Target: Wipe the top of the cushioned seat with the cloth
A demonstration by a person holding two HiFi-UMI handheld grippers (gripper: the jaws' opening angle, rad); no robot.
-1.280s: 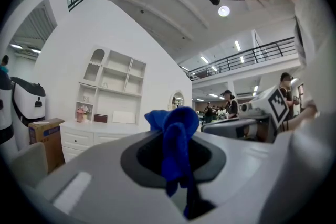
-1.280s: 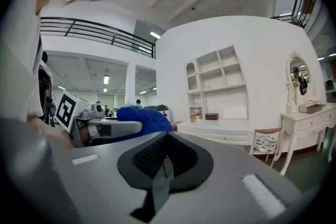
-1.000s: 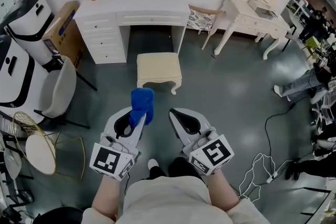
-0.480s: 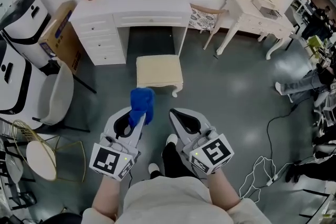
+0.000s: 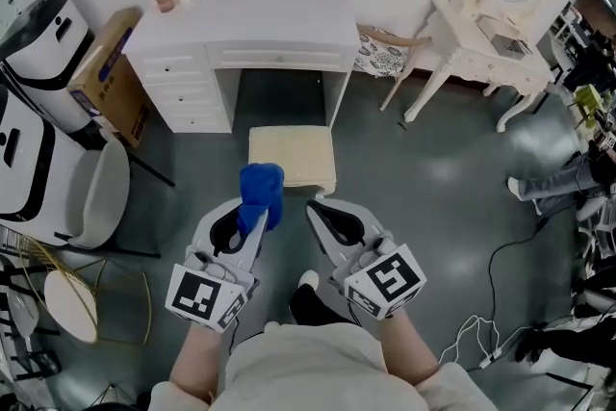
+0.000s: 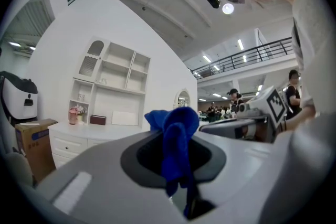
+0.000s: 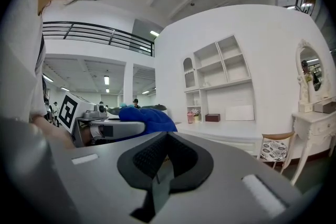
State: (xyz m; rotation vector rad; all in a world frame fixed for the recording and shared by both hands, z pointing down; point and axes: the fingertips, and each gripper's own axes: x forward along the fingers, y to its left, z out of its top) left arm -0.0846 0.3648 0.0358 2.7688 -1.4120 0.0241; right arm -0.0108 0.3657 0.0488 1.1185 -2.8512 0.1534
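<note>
Cloth [image 5: 260,192]: one, a blue plush wad, clamped between the jaws of the left gripper [image 5: 247,226] and bunched up above their tips, clear of the seat. The right gripper [image 5: 319,211], just beside it, has its jaws together on nothing. One seat [image 5: 292,156] stands just ahead of both grippers: square, cream, with a padded top and curved legs, its far edge at the kneehole of a white desk [image 5: 252,18]. Bare grey floor [image 5: 414,197] lies open to the seat's left and right.
</note>
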